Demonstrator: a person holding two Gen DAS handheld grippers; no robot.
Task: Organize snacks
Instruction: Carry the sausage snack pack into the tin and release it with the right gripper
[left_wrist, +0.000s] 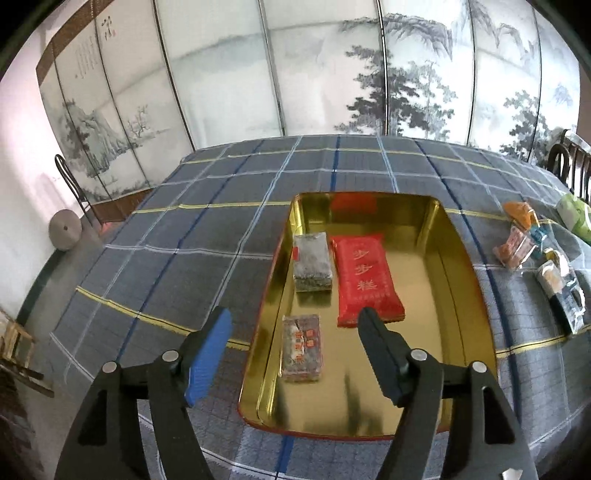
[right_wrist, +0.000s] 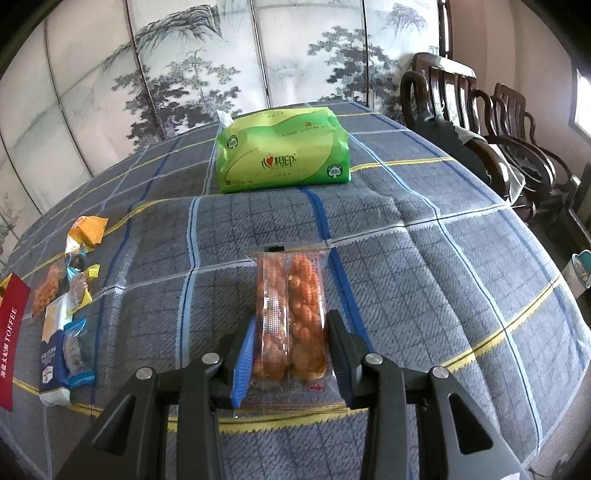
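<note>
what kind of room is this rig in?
Likely a home dining or sitting room: a table under a plaid cloth, carved wooden chairs, and a painted landscape folding screen behind.

Each black gripper (left_wrist: 295, 321) (right_wrist: 291, 332) has blue pads and silver screws.

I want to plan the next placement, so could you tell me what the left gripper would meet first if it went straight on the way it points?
Probably the small brown snack packet lying in the gold tray, between the open left gripper fingers; depth is unclear, so it might reach bare tray floor instead.
</note>
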